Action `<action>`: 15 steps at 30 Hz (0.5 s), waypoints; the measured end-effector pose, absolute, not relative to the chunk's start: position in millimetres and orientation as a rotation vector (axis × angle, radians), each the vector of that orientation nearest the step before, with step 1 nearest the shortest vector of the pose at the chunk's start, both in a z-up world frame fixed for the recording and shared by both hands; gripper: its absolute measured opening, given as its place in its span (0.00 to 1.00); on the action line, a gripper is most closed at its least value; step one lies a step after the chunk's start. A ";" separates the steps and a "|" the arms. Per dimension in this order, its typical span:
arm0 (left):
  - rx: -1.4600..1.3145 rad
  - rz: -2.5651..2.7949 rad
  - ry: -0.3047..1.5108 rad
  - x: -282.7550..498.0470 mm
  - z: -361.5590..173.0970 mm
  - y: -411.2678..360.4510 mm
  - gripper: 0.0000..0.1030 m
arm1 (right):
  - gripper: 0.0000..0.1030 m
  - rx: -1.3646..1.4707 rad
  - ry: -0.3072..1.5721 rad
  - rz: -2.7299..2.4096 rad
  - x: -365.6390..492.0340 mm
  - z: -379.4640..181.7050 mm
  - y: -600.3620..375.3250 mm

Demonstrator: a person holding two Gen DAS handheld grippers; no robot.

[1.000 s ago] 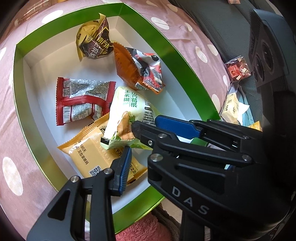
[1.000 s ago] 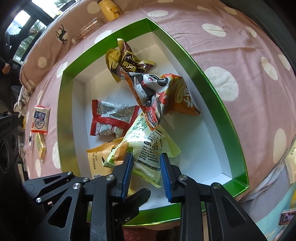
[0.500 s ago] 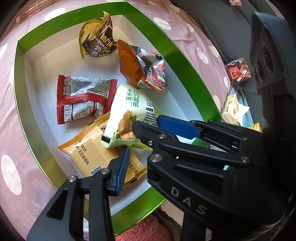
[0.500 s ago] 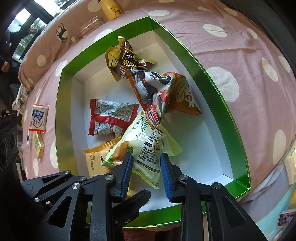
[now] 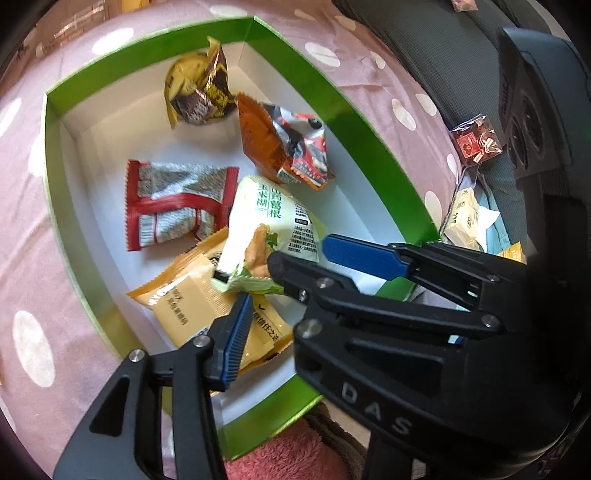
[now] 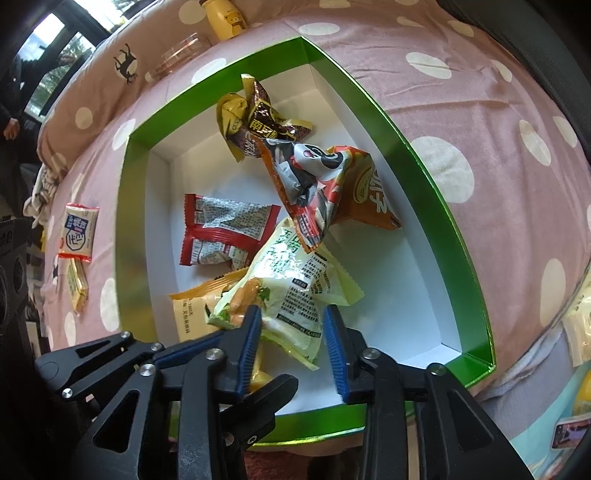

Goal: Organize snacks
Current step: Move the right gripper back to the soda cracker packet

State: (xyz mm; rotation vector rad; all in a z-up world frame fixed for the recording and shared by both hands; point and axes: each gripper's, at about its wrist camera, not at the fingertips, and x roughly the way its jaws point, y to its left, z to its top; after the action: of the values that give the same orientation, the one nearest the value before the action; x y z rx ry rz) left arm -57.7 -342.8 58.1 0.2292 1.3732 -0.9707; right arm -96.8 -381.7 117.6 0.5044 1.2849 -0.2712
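The right gripper is spread wide and has been lifted off the pale green snack bag. The left gripper is spread too. The bag is left inside the green box, so it looks put away.

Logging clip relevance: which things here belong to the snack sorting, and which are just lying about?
Job:
green-rimmed white cardboard box
pale green printed snack packet, between the right claw tips
red-and-silver foil packet
orange panda-print crinkled bag
white-and-orange small sachet outside the box

Lying about:
yellow bear-printed bottle
clear plastic round container
pink polka-dot cloth
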 end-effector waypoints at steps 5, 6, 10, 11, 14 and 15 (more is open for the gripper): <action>0.205 -0.931 1.336 -53.7 71.0 -319.6 0.76 | 0.66 0.503 1.233 -0.252 -103.5 136.8 -371.5; 0.193 -0.937 1.332 -53.6 73.8 -314.1 0.76 | 0.66 0.508 1.227 -0.237 -104.0 140.0 -368.4; 0.161 -0.954 1.303 -56.4 86.4 -293.0 0.77 | 0.67 0.483 1.218 -0.196 -102.3 152.2 -351.6; 0.151 -0.963 1.290 -57.8 91.3 -285.7 0.78 | 0.67 0.470 1.210 -0.184 -101.9 156.7 -345.3; 0.164 -0.904 1.229 -57.5 101.8 -261.1 0.86 | 0.67 0.431 1.185 -0.155 -102.6 169.6 -326.8; 0.159 -0.890 1.214 -55.8 103.7 -252.0 0.86 | 0.67 0.424 1.177 -0.147 -103.2 172.6 -321.1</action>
State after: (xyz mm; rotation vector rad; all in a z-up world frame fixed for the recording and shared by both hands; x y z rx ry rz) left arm -55.8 -252.0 103.7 0.1588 1.2138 -0.8897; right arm -103.2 -321.1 172.6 0.4241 1.1769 -0.1474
